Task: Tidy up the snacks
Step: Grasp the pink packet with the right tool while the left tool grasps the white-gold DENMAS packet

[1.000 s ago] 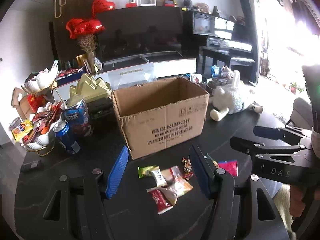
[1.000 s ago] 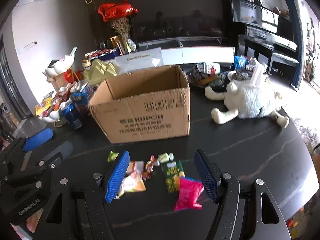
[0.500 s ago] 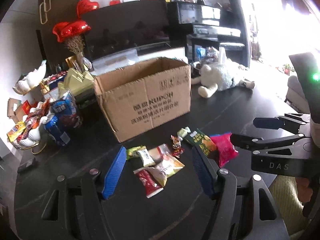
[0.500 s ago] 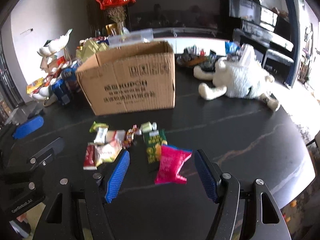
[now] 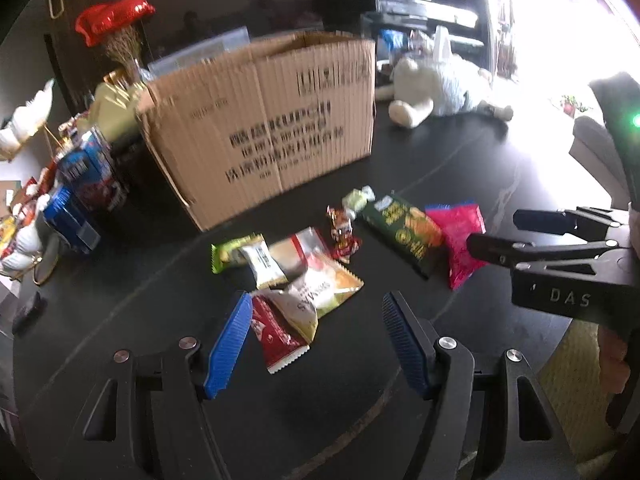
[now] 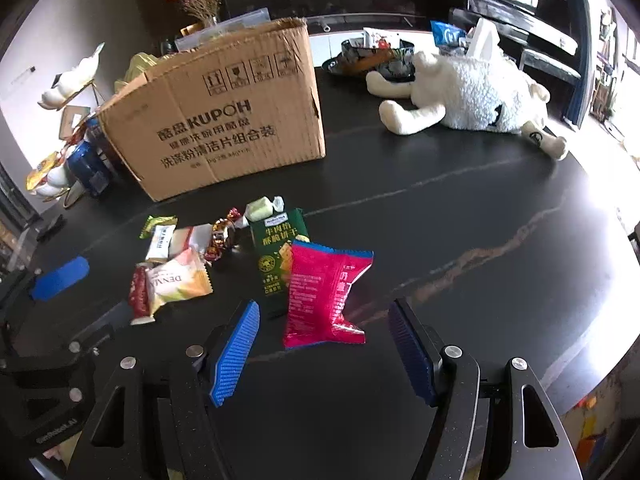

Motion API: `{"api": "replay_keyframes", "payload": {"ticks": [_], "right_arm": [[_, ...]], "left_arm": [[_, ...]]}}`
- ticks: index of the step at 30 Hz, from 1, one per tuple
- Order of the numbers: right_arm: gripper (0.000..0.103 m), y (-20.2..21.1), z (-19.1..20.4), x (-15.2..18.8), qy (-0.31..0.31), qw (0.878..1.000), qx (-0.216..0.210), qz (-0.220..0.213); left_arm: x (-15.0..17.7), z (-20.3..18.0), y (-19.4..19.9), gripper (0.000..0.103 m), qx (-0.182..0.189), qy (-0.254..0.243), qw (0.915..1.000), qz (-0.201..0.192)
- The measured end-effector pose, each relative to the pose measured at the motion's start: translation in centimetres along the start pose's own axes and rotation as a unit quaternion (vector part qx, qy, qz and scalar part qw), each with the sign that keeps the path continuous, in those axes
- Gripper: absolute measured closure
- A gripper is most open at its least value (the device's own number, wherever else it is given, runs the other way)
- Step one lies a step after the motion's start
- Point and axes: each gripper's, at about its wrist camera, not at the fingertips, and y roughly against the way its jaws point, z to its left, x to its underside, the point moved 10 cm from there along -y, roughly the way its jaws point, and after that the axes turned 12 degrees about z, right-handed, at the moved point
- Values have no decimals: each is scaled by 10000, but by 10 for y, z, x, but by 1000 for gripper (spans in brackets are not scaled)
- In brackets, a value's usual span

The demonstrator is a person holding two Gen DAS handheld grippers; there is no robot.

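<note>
Several snack packets lie on the black table in front of an open cardboard box (image 5: 260, 136) (image 6: 216, 120). My left gripper (image 5: 316, 340) is open, low over a red packet (image 5: 276, 332) and a yellow-white packet (image 5: 320, 292). My right gripper (image 6: 324, 352) is open, with a pink packet (image 6: 324, 296) lying between its fingers; a dark green packet (image 6: 278, 256) lies just left of it. The pink packet (image 5: 460, 236) and green packet (image 5: 404, 232) also show in the left wrist view, beside the right gripper's body (image 5: 560, 264). Small candies (image 6: 224, 236) lie near the box.
A white plush toy (image 6: 472, 96) lies at the back right. Blue cans (image 5: 80, 200) and a snack basket stand left of the box. A bowl of items (image 6: 372, 60) sits behind the box. The table edge curves close on the right (image 6: 592, 340).
Both grippers have moved down and in towards the snacks. The packets now lie closer to the fingertips, and the box looms larger. Both grippers stay open.
</note>
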Motion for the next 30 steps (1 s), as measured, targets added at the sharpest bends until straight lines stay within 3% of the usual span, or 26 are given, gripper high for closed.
{"api": "replay_keyframes", "payload": {"ticks": [17, 21, 25, 27, 30], "right_arm": [[35, -31, -2, -2, -126, 9995, -22, 289], [42, -33, -1, -2, -130, 9994, -90, 310], [50, -36, -1, -1, -136, 9992, -161, 344], [57, -37, 1, -1, -118, 9991, -205, 351], [64, -36, 3, 0, -68, 9992, -213, 327]], "left_arm": [[1, 4, -48, 35, -49, 69, 9987, 498], [-1, 1, -56, 36, 40, 104, 9983, 575], [-3, -1, -58, 50, -39, 54, 9985, 537], [-3, -3, -60, 61, 50, 54, 9983, 575], [-1, -6, -64, 70, 188, 60, 9976, 659]]}}
